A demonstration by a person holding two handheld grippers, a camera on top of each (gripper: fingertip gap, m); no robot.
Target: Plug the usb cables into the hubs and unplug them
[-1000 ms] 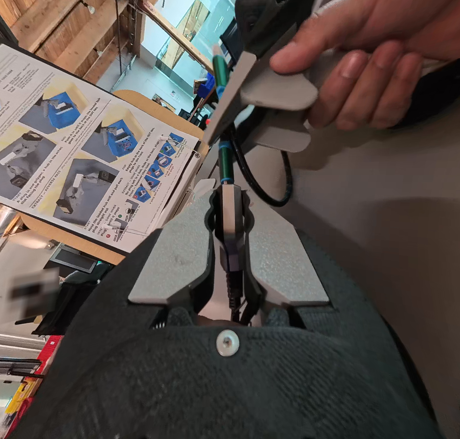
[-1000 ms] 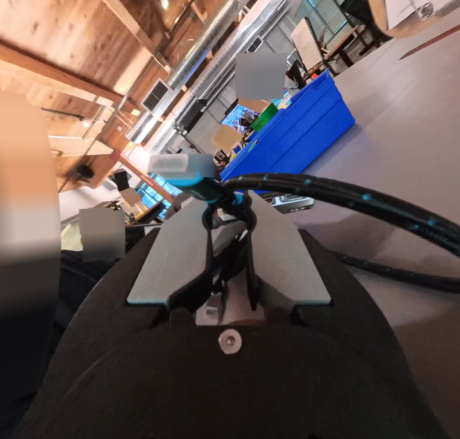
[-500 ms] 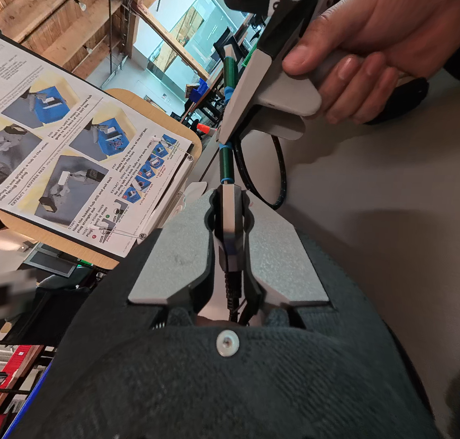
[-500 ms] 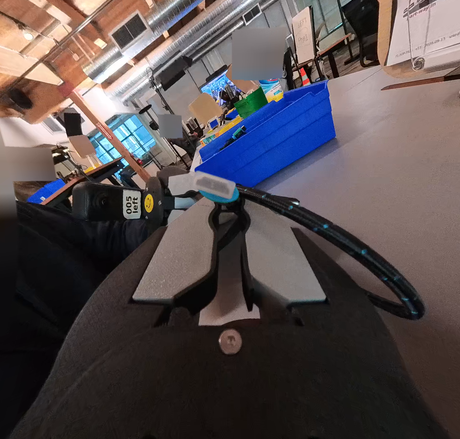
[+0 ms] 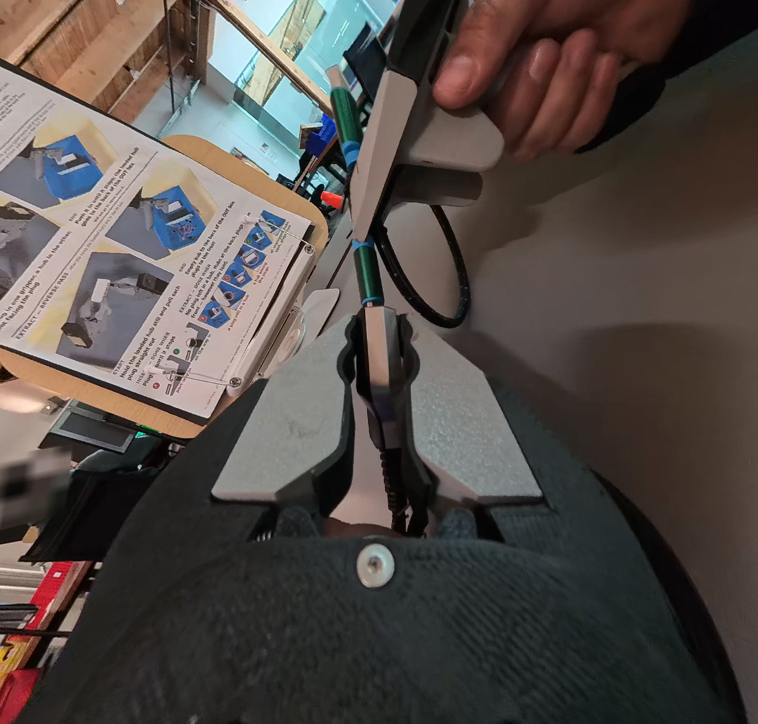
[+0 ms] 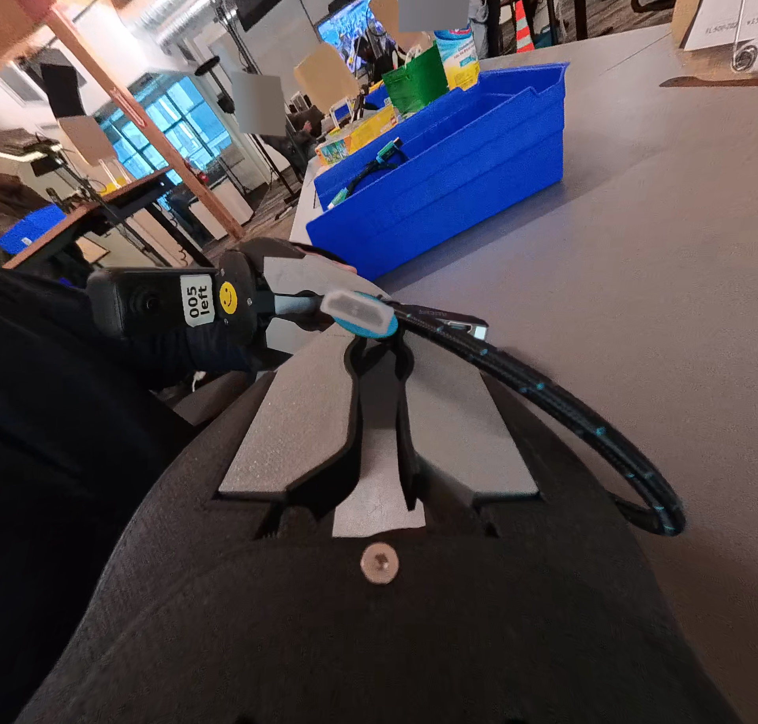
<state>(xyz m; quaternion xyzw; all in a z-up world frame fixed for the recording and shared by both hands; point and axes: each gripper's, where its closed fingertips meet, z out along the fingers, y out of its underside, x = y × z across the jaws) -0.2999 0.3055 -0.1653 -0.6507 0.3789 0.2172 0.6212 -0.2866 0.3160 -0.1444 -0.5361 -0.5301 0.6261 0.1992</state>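
Left tool [image 5: 379, 359] pinches a slim grey hub [image 5: 379, 349]. Right tool [image 6: 379, 349] pinches a green plug [image 5: 367, 275] with black cable [image 6: 574, 429]. The plug tip meets the hub's end; seating depth unclear. Blue bin [image 6: 451, 195] stands well apart on the worktop [image 6: 635, 253].

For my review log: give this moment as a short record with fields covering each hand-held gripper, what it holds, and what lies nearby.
left hand-held gripper: shut on grey hub
right hand-held gripper: shut on green plug
plug and hub: in line, plug tip at the hub's end
cable: black braided, loops over the grey table
nearby: blue bin with cables; instruction sheet on a stand
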